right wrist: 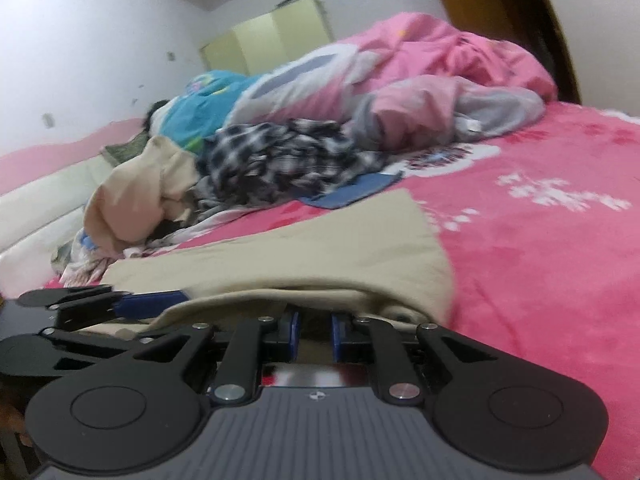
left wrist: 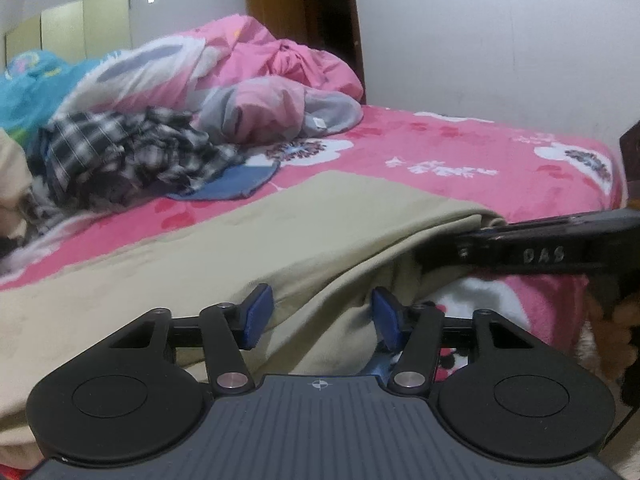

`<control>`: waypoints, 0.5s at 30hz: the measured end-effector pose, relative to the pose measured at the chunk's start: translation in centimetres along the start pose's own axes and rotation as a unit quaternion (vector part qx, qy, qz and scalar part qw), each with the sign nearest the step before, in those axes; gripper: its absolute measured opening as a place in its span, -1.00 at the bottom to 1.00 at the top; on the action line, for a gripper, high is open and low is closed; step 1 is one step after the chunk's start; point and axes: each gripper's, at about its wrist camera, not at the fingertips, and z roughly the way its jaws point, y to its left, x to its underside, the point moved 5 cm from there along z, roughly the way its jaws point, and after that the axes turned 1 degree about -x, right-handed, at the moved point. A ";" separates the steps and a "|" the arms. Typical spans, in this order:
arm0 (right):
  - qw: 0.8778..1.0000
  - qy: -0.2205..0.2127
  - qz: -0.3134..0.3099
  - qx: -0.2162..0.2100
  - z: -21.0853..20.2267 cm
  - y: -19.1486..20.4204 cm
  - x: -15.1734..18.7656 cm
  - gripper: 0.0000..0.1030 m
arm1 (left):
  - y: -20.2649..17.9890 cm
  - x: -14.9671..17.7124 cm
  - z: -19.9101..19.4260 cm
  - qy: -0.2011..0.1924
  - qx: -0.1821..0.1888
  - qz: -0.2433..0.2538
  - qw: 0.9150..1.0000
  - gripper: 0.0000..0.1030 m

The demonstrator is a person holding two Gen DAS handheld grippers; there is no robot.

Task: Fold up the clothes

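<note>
A beige garment (left wrist: 280, 232) (right wrist: 320, 248) lies spread on the pink flowered bed sheet (left wrist: 460, 160), its near edge lifted into a fold. My left gripper (left wrist: 322, 312) stands open, its blue pads (left wrist: 258, 316) apart on either side of a ridge of that cloth without pinching it. In the left wrist view my right gripper (left wrist: 464, 244) comes in from the right, shut on the garment's raised edge. In the right wrist view my right gripper (right wrist: 315, 334) has its pads close together under the draped cloth, and the left gripper (right wrist: 180, 300) lies to the left along the same edge.
A heap of clothes sits further back on the bed: a black-and-white plaid shirt (left wrist: 132, 156) (right wrist: 280, 160), a blue piece (left wrist: 232, 184), a cream garment (right wrist: 136, 200) and a pink quilt (left wrist: 260, 52). A brown wooden panel (left wrist: 304, 12) stands against the wall behind.
</note>
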 end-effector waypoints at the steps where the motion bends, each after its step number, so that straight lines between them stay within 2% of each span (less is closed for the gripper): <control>1: 1.000 0.002 0.008 -0.001 -0.2 -0.4 0.0 -0.73 | -0.3 0.0 -0.2 -0.005 -0.007 0.010 1.000 -0.15; 2: 1.000 0.004 0.010 0.000 -0.5 -0.5 0.1 -0.72 | -0.5 0.1 -0.4 -0.008 -0.012 0.022 1.000 -0.21; 4: 1.000 0.010 0.006 0.000 -0.8 -0.4 0.1 -0.68 | -1.1 0.2 -0.9 -0.013 -0.020 0.042 0.999 -0.51; 6: 1.000 0.015 -0.002 -0.001 -1.4 0.0 0.1 -0.64 | -1.3 0.1 -1.2 -0.017 -0.023 0.050 0.998 -0.66; 8: 1.000 0.022 -0.006 -0.012 -1.9 0.4 0.3 -0.61 | -1.2 -0.1 -1.5 -0.019 -0.026 0.049 0.998 -0.71; 11: 0.998 0.039 0.014 -0.056 -2.4 1.0 0.4 -0.61 | -0.8 -0.1 -2.0 -0.020 -0.030 0.043 0.998 -0.71; 15: 0.994 0.066 -0.001 -0.091 -1.6 2.7 1.0 -0.61 | 0.1 0.6 -2.0 -0.006 -0.043 0.034 0.998 -0.77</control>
